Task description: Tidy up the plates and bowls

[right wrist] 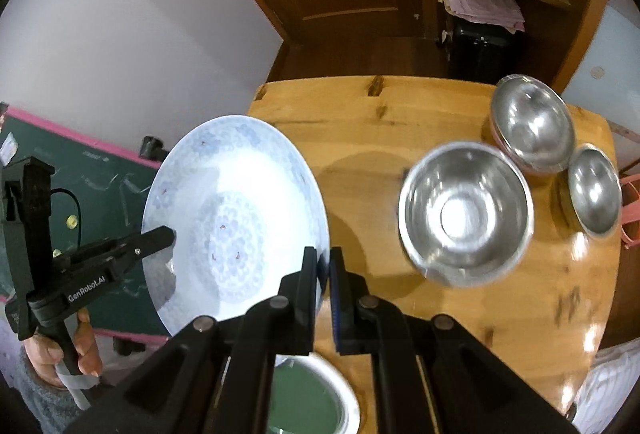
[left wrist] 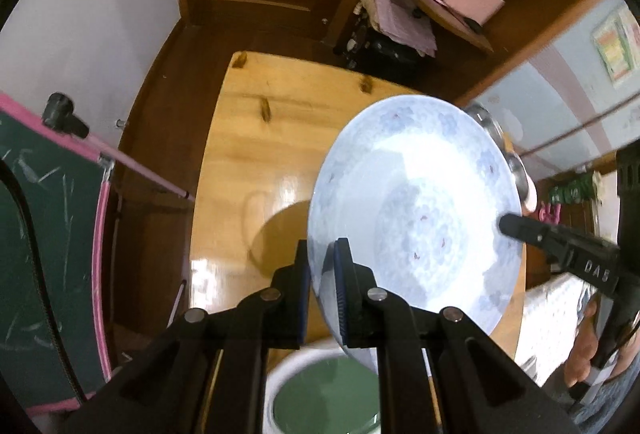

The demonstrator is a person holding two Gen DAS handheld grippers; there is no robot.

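we hold the plate [left wrist: 416, 202] off the table [left wrist: 256, 138], left gripper [left wrist: 322, 274] and right gripper [right wrist: 324, 274] each clamped on opposite edges of its rim. risk, as we judge it: glazed rim slipping if either hand tugs, dropping it onto the green dish [right wrist: 308, 394] or steel bowls [right wrist: 466, 218].

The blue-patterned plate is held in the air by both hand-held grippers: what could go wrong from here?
1. The plate is pinched only at its rim by the left hand-held gripper and the right hand-held gripper; uneven movement could let it slip.
2. It hangs tilted above the green-and-white bowl, so a drop could chip both.
3. The steel bowls stand close; a swing might hit them.
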